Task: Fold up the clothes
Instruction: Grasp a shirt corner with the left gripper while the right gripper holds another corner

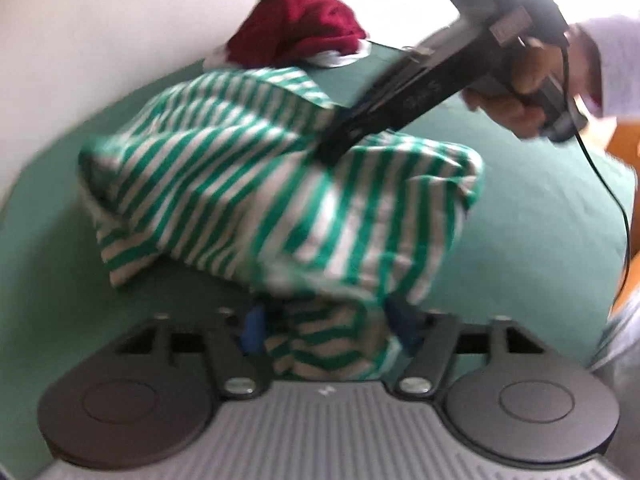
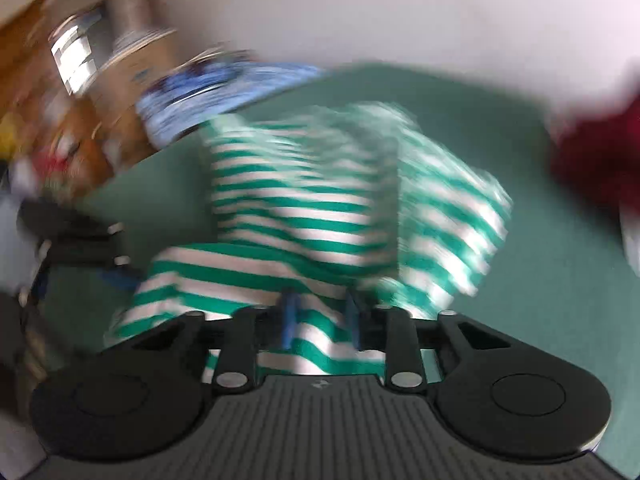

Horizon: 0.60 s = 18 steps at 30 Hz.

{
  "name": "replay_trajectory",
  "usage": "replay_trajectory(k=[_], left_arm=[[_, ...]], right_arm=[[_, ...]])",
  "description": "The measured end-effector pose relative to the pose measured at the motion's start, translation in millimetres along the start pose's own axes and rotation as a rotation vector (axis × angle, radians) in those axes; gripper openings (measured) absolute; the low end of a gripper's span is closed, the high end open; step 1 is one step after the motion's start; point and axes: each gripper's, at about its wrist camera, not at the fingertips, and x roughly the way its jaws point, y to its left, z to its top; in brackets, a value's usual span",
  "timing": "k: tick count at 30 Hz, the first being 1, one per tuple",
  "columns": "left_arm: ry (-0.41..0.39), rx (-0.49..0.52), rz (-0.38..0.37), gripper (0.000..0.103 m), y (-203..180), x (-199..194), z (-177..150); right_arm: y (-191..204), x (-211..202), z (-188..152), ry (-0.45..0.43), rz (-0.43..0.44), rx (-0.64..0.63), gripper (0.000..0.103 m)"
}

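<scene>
Soft striped garment (image 1: 256, 184) bunched on green sheet (image 1: 540, 216), left tongs (image 1: 326, 332) apart, right tongs (image 2: 324, 320) clamped on it

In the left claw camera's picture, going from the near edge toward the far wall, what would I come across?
Left claw, with striped cloth between its blue fingers → bunched green-and-white striped garment, with the right claw at its top → bare green surface → dark red garment with white trim → white wall.

A home bedroom is being shown: clothes are being piled on a green-sheeted bed (image 1: 540, 216) beside cluttered wooden shelves (image 2: 80, 92).
</scene>
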Motion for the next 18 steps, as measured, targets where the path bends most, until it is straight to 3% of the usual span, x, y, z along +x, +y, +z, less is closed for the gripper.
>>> replay_trajectory(k=[1,3,6,10,14,18], left_arm=[[0.003,0.001,0.006,0.078,4,-2,-1],[0.013,0.007,0.022,0.078,9,-9,-4],[0.021,0.023,0.052,0.071,8,-32,-7],[-0.02,0.162,0.101,0.07,-22,-66,-6],[-0.06,0.334,0.061,0.074,-58,-67,1],[-0.021,0.438,-0.003,0.073,-71,-41,0]], right_arm=[[-8,-2,-1,0.001,0.012,0.042,0.007],[-13,-10,-3,0.011,0.019,0.069,0.006],[-6,-37,-5,0.005,-0.003,0.042,0.019],[18,-83,-28,-0.031,-0.046,-0.222,0.04],[51,-92,-57,0.057,0.04,-0.441,0.042],[63,-70,-76,0.109,0.021,-0.586,0.041]])
